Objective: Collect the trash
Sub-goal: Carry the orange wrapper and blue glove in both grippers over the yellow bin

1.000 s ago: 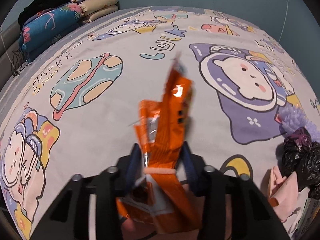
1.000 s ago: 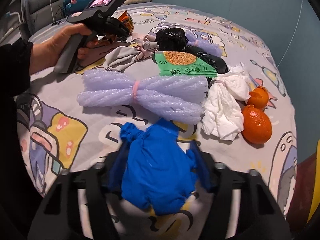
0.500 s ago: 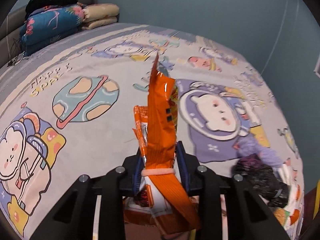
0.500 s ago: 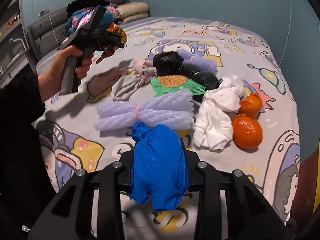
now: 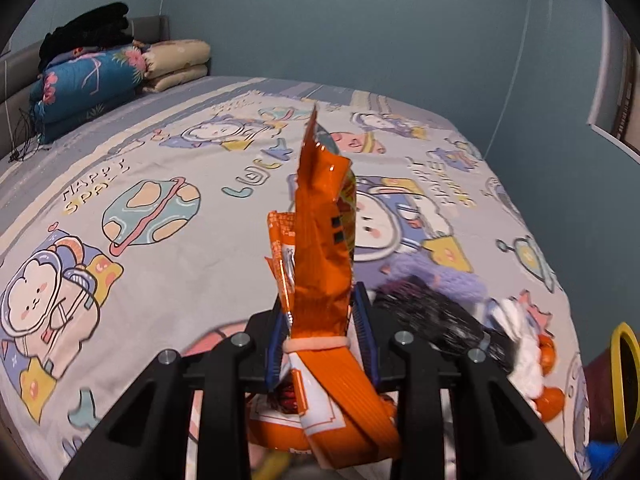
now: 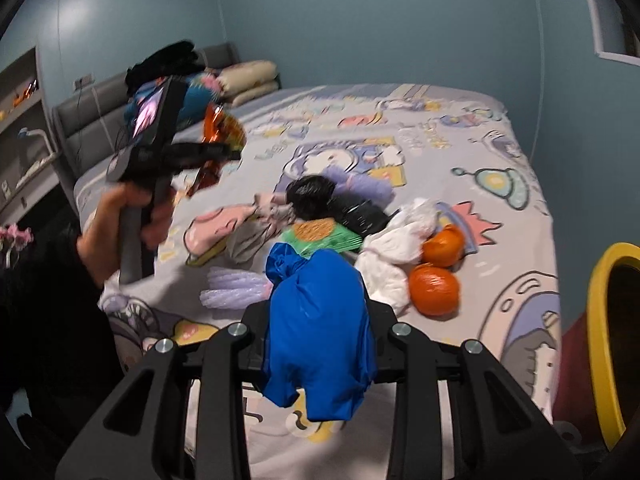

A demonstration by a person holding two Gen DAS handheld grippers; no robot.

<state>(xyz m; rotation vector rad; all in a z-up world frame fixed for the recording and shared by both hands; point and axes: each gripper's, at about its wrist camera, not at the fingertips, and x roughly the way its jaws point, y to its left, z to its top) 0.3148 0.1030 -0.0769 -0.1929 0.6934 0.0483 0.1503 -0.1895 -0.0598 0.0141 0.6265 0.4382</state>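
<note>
both pieces have just come up off the bed (image 6: 460,128): left hand-held gripper (image 5: 322,344) pinching the orange wrapper (image 5: 320,240), right hand-held gripper (image 6: 318,332), jaws newly closed, clamping the blue bag (image 6: 320,320); likely next, the yellow-rimmed bin (image 6: 596,320)

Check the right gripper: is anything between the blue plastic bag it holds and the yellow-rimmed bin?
Nothing visible. The right gripper holds the knotted blue plastic bag above the bed, and the yellow-rimmed bin stands off the bed's right edge. The two oranges and crumpled white bag lie lower, on the cartoon-print bedsheet.
</note>
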